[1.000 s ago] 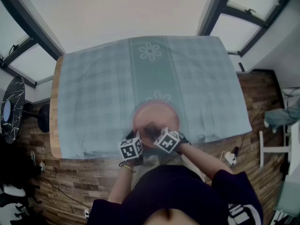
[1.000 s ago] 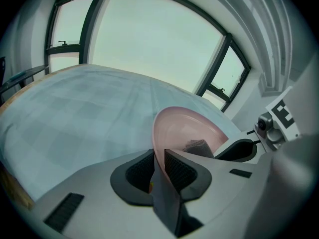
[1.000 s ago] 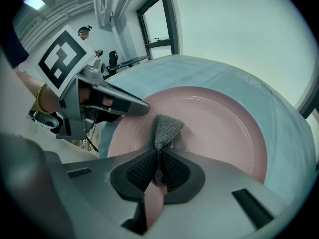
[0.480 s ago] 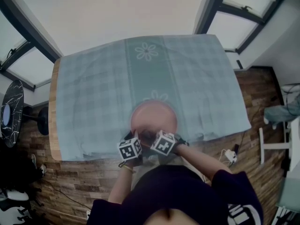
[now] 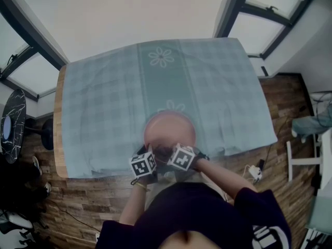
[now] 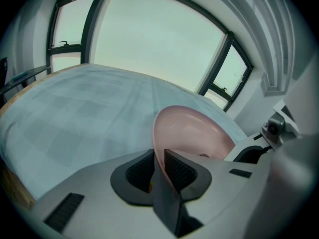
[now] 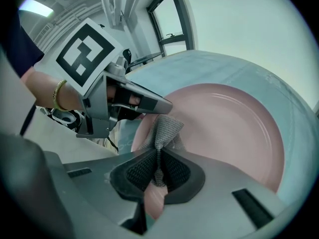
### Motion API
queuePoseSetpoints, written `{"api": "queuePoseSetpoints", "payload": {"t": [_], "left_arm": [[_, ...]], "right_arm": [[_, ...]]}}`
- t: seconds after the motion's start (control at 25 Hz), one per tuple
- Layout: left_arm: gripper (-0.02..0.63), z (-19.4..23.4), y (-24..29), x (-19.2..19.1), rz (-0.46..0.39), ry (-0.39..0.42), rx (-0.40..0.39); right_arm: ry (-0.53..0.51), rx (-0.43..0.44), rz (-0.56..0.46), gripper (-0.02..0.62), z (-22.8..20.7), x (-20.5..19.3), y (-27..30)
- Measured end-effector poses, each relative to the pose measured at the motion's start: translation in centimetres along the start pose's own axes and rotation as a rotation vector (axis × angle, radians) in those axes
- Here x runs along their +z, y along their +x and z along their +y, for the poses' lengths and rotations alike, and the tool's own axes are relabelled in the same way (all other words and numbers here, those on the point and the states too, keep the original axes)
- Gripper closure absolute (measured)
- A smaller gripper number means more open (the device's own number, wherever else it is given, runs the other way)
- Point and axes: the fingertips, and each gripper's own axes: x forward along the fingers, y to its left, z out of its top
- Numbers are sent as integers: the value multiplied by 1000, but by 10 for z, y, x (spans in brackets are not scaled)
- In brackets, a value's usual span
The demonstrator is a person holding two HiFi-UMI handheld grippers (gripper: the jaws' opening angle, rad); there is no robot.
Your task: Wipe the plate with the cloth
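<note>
Right gripper view, entry by A: right gripper (image 7: 158, 166) is clamped on a bunched grey knitted cloth (image 7: 164, 128). The wad pokes out past the 2 pads onto the near inner face of the round pink plate (image 7: 224, 128).

B: And the other side?

A: The left gripper (image 6: 158, 162) is pinched on the plate's near rim, 1 pad on each face. The plate stands tilted over the near edge of the table, between the 2 grippers.

B: My reading of the step: wiping the inner face. To do it well, hold the left clamp rigid so the plate cannot swing. Press the wad flat, not just its tip. Sweep in arcs from the held rim out toward the far rim, since the cloth sits only on the near part.

A: Risk noted: the rim grip is thin, so heavy pressure could lever the plate loose.

B: Surface and room?

A: Pale blue-green checked tablecloth (image 5: 104, 102) with a darker flowered centre stripe, laid over a wooden table (image 5: 58, 123). Wood-plank floor (image 5: 78, 201), dark-framed windows (image 5: 23, 56) at both corners, white wall (image 5: 129, 14) beyond.
</note>
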Motion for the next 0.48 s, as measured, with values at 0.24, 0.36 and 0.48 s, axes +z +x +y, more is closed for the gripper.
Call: {"api": "queuePoseSetpoints", "payload": {"t": [0.24,0.36,0.48], "left_arm": [[531,0,0,0,-1,-3,-1],[531,0,-1,-1,1,-3,0],[531,0,0,0,2,-2,-4]], "right_arm": [[21,-89,-25,563,-27,-2,-20],[42,-136,-32,563,-47,-2,-30],[58,-202,-34,563,-72,-1,-42]]}}
